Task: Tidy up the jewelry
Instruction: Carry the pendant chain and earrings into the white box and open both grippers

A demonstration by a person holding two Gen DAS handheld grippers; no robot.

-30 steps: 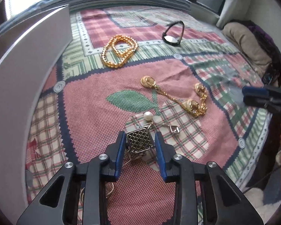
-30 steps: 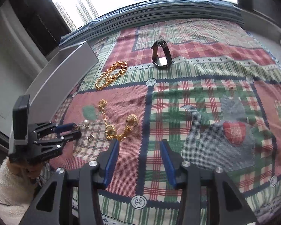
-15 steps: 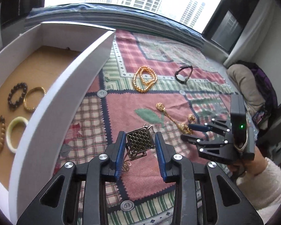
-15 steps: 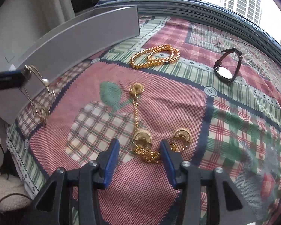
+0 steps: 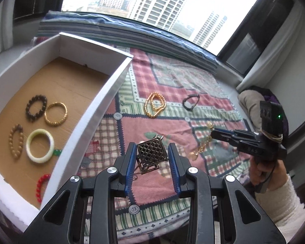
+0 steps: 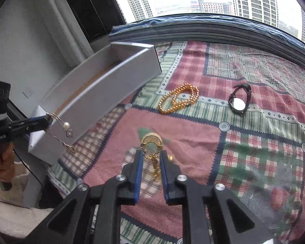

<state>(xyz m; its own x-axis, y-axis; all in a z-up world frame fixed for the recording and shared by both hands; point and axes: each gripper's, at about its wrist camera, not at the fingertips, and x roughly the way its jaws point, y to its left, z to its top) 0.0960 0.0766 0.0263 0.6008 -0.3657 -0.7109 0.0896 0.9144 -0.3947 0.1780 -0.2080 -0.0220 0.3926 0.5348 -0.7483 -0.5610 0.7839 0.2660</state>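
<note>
The left gripper is clenched on a lattice pendant earring, which is held lifted off the patterned bedspread just beside the open white box; from the right wrist view its hook, a pearl and a thin dangling wire can be seen hanging from the left fingers against the box wall. The right gripper has just been closing, and a gold chain earring set is now pinched between its fingers, its round gold ornament standing above the fingertips and the rest of the chain trailing down to the cloth. Inside the box a dark bead bracelet, a gold bangle, a jade bangle, a tan bead bracelet and a red bead bracelet are already laid out. A gold bead necklace and a wristwatch are left on the bedspread, well apart from both grippers. For the step in hand, the pendant would best be carried clear over the box wall before being let go, so that the trailing wire is not snagged on the rim, and set on bare cardboard away from the bangles. The chain should be raised slowly, since its loose end is likely to swing or catch.
</note>
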